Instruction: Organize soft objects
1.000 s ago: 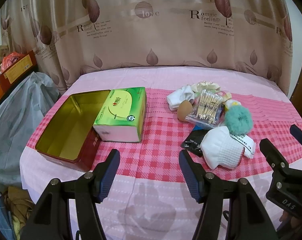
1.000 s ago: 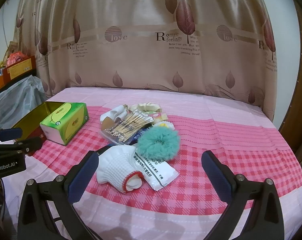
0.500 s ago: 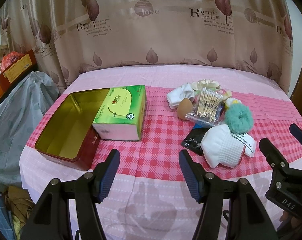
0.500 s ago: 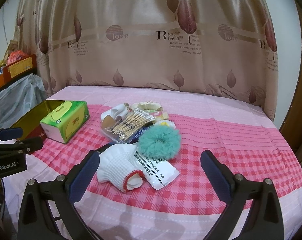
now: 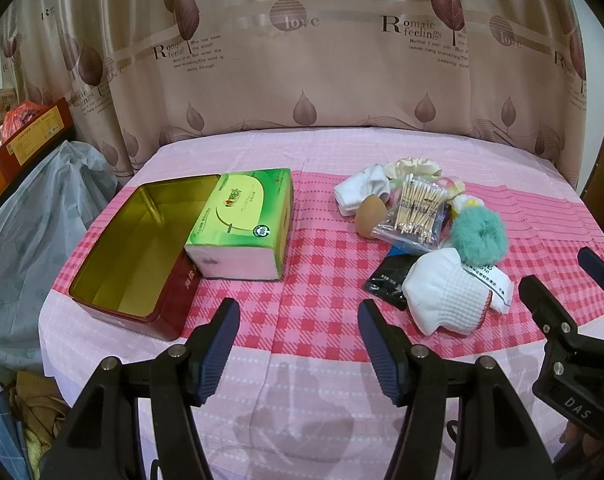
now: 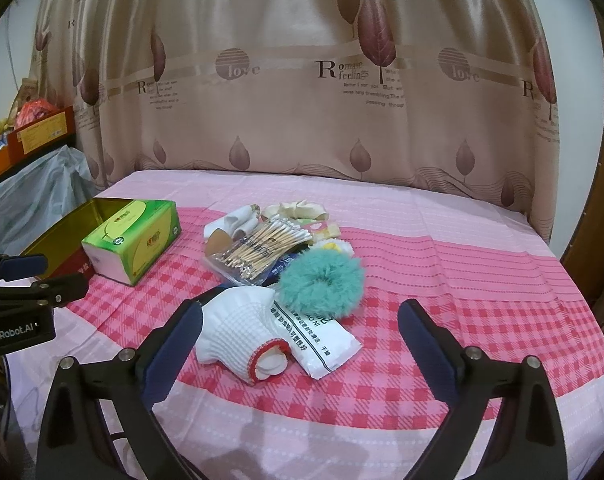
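- The table (image 5: pixel 326 148) is wearing a thin pink checked cloth, smooth and flat; anything dragged across it is likely bunching it, so lifting straight up looks wiser.
- The tin (image 5: pixel 142 248) is sitting open at the left, gold inside and hard-walled, with nothing in it; it looks like the place for the soft things.
- The tissue pack (image 5: pixel 242 224), glossy green and squashy, is lying just beside the tin, touching its rim.
- The right gripper (image 6: pixel 298 336) is hovering wide open around the glove (image 6: pixel 238 332), a ribbed white knit with a red cuff; pinching the thick middle, not the cuff, should be keeping it from slipping.
- The left gripper (image 5: pixel 298 332) is hanging open over bare cloth, holding nothing.
- The scrunchie (image 6: pixel 322 280), teal and fluffy, is resting on a slick white sachet (image 6: pixel 322 340).
- The swabs (image 6: pixel 258 248) are lying in a clear crinkly bag.
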### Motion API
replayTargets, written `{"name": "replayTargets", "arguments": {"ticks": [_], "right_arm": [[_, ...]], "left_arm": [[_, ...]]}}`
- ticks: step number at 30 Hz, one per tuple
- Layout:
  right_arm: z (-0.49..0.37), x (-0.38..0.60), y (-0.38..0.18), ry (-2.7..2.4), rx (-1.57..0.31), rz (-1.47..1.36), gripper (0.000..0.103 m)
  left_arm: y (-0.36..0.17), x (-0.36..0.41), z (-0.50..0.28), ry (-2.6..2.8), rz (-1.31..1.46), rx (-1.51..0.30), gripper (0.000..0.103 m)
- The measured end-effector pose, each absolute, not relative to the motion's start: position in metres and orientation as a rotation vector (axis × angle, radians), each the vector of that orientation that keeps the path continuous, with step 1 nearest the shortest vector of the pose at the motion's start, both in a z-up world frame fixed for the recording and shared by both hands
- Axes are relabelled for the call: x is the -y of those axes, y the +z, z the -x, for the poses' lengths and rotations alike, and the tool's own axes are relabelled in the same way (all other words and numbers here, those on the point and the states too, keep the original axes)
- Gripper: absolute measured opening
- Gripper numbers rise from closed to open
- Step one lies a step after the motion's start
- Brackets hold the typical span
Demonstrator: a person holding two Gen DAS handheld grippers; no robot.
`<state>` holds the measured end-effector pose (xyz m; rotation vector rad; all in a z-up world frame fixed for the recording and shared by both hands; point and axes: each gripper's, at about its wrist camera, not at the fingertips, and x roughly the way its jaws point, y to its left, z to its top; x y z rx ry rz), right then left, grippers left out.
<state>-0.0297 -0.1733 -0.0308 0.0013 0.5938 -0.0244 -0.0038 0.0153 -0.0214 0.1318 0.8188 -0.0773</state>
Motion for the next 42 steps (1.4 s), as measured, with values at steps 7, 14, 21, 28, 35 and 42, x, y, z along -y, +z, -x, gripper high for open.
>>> {"name": "replayTargets", "arguments": {"ticks": [7, 14, 21, 28, 35, 42], "right_arm": [[0.029, 0.172, -0.032, -0.019, -0.600, 0.001, 0.093], [0.023, 0.179, -0.033, -0.019, -0.621, 0.000, 0.087], [-0.011, 0.198, -0.048, -0.018, -0.702, -0.028, 0.086], [-0.056, 0.208, -0.067, -0.006, -0.795, -0.067, 0.086], [-0.089, 0.208, -0.086, -0.001, -0.851, -0.065, 0.086], [-0.101, 0.214, -0.102, 0.023, -0.908, -0.112, 0.057]], "left_arm": [[-0.024, -0.017, 0.000, -0.077, -0.126, -0.837, 0.063], [-0.030, -0.019, -0.008, -0.071, -0.121, -0.855, 0.063], [-0.047, -0.014, -0.022, -0.105, -0.147, -0.888, 0.063], [-0.063, -0.006, -0.035, -0.146, -0.166, -0.923, 0.063], [-0.073, 0.001, -0.043, -0.191, -0.179, -0.940, 0.063], [-0.077, 0.008, -0.048, -0.204, -0.201, -0.949, 0.063]]}}
